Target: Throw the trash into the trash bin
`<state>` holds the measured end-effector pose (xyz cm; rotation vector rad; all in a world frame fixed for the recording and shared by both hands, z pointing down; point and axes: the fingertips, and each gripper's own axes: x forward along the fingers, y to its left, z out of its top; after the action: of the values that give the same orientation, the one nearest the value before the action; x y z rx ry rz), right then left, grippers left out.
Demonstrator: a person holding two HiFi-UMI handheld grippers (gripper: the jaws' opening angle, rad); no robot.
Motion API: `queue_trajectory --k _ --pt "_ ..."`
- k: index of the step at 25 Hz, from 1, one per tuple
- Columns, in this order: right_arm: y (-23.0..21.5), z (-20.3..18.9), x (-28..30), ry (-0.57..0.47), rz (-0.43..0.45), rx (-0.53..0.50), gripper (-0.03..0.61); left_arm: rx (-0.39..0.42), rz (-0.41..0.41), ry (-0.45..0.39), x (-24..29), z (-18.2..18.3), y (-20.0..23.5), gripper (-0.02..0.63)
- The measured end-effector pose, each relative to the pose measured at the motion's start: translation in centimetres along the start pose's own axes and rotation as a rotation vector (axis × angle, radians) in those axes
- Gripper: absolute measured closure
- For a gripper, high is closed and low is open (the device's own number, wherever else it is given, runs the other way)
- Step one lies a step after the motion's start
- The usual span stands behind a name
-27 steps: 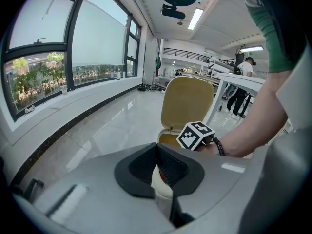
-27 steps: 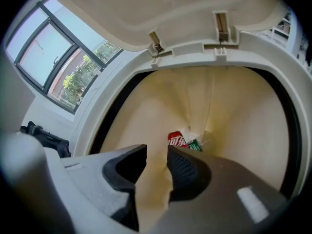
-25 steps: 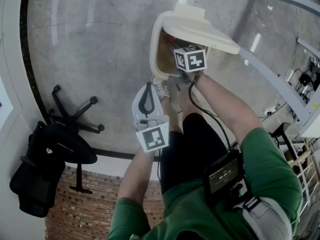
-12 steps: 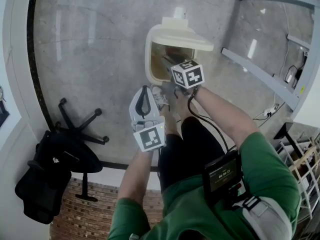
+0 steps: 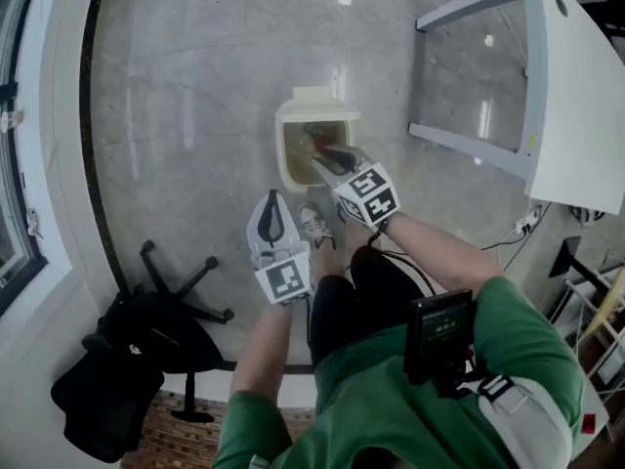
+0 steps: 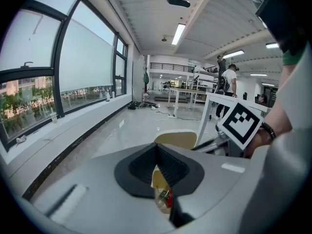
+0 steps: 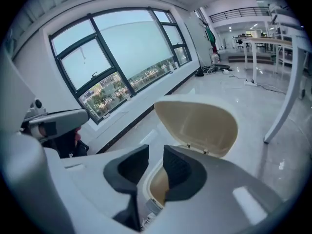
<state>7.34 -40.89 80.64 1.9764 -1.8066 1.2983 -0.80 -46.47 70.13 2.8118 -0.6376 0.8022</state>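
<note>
The cream trash bin (image 5: 289,154) stands on the floor with its lid (image 7: 197,126) swung up. Red and white trash (image 5: 314,137) lies inside it, and a red scrap (image 6: 168,199) shows below the left jaws. My right gripper (image 5: 324,156) hangs above the bin's mouth. Its jaws stand apart and are closing, with nothing between them; only the bin's inside (image 7: 158,186) shows through the gap. My left gripper (image 5: 271,198) is nearer to me, to the left of the bin. Its dark pads (image 6: 146,162) meet and hold nothing.
A black office chair (image 5: 166,330) stands at the lower left by the window wall. A white table (image 5: 576,96) on a grey frame is at the upper right. The person's shoes (image 5: 314,225) are just in front of the bin. People stand far off (image 6: 229,77).
Both grippers have risen away from the bin, which now looks smaller and farther below. The right gripper has come up out of the bin's mouth.
</note>
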Motion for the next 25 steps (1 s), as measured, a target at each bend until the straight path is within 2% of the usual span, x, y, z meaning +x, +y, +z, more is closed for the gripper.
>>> queue_trajectory --k 4,8,14,20,25 --pt "1.7 2.9 -4.4 -0.066 -0.016 -0.010 0.495 0.022 -0.003 -0.041 -1.8 3.2 -0.4 0.609" --pt "3.4 5.6 -8.0 -0.127 -0.033 -0.035 0.520 0.044 -0.029 -0.129 -3.3 6.6 -0.8 0.609" --pt "7.0 9.2 -13.5 -0.226 -0.049 -0.103 0.542 0.144 -0.008 -0.207 -6.8 10.9 -0.4 0.609" --pt "10.7 13.7 -18.9 -0.342 -0.068 -0.213 0.564 0.152 -0.002 -0.292 -9.5 15.3 -0.1 0.609" --pt "13.9 15.2 -23.7 -0.403 -0.077 -0.265 0.574 0.144 -0.032 -0.327 -13.1 17.6 -1.5 0.609"
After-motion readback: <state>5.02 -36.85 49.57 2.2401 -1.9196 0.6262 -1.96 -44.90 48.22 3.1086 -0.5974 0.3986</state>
